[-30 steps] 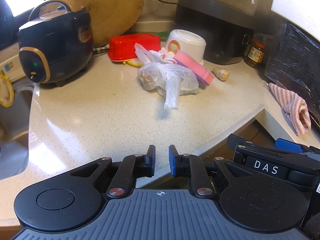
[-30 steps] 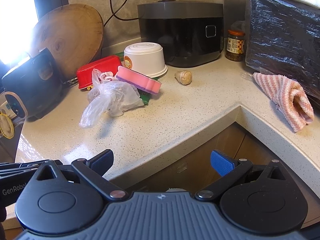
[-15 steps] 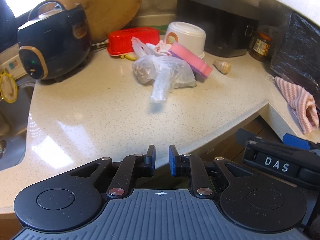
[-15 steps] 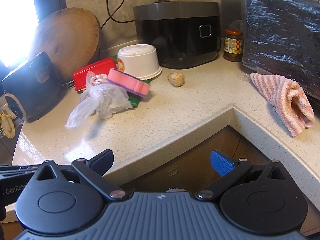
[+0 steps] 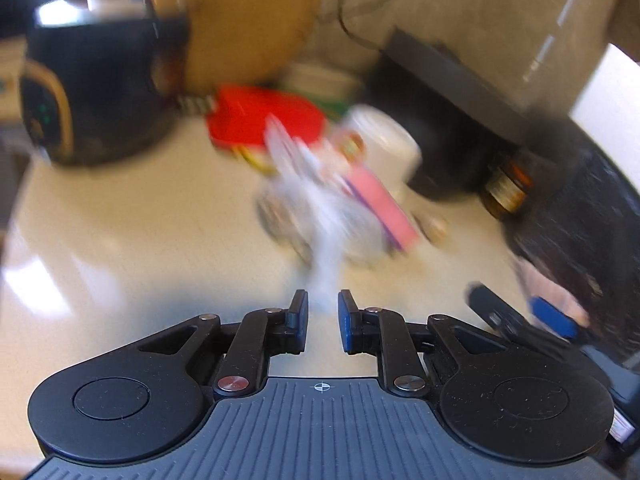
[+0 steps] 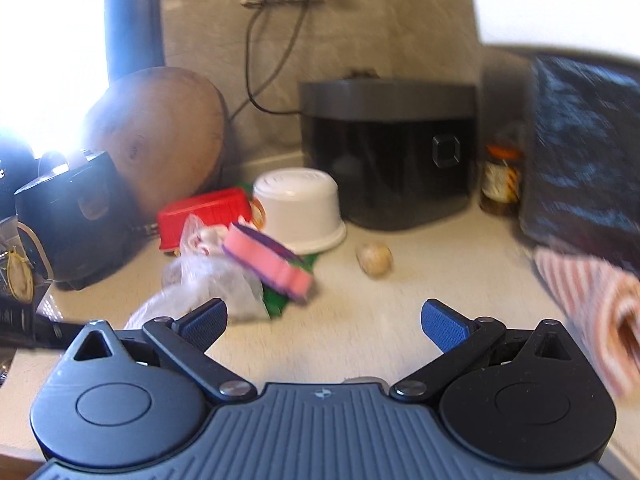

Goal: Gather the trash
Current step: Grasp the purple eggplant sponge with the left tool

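Note:
A crumpled clear plastic bag (image 5: pixel 320 224) (image 6: pixel 208 284) lies on the pale counter, and its loose tail reaches almost to my left gripper's tips. A pink sponge (image 5: pixel 380 204) (image 6: pixel 268 264) leans on the bag's right side. My left gripper (image 5: pixel 323 300) hovers low over the counter, shut, with only a narrow slit between its pads and nothing in it. My right gripper (image 6: pixel 324 316) is open wide and empty, just right of the bag and short of the sponge. A small beige lump (image 6: pixel 374 258) sits further right. Both views are blurred.
An upturned white bowl (image 6: pixel 300 208) and a red container (image 6: pixel 200 212) stand behind the bag. A dark rice cooker (image 5: pixel 92 80) stands left, a grey appliance (image 6: pixel 388 152) and a jar (image 6: pixel 500 184) at the back. A striped cloth (image 6: pixel 592 304) lies right, below a black foil bag (image 6: pixel 584 148).
Both grippers have moved forward from the counter's edge to over the counter, close to the plastic bag. Their jaws have kept the same width.

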A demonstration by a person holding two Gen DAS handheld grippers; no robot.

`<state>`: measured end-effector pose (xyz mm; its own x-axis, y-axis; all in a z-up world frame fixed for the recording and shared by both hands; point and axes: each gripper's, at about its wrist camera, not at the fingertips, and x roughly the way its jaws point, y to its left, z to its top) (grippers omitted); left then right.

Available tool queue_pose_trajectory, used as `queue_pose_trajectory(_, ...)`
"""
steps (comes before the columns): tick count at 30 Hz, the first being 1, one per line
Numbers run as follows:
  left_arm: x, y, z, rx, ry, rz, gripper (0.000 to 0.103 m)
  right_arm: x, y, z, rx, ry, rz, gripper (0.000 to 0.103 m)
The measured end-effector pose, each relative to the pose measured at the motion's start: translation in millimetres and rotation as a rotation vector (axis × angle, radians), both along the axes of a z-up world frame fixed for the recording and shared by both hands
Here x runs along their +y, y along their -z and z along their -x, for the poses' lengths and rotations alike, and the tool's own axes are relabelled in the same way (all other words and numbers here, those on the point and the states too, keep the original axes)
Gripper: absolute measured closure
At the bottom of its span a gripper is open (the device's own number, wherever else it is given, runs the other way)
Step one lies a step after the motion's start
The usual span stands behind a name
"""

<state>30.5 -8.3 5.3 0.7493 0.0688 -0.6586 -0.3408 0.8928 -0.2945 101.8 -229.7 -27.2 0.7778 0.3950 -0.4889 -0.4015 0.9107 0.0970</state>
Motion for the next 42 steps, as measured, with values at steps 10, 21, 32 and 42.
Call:
queue_pose_trajectory(10,52.1,23.5,-87.6,-0.023,0.16,-0.003,0.084,39.3,18.6,-54.6,0.078,0.085,0.215,0.0)
queue_pose_trajectory(21,24.8,42.1,-141.6,0.026,0.287,-0.271,0.081,34.9,29.1,-65.8,0.157,0.158,0.125,0.0)
queue_pose_trajectory(32,59.4,58.3,-68.8,0.162,0.212,-0.242,0.081,62.3,33.2,-67.1,0.236,-0.026,0.058,0.0)
queue_pose_trajectory(42,82.0,25.1,-40.5,0.035,0.139,-0.122,0.081,78.0,25.5,-121.2,0.153,-0.031,0.039,0.0)
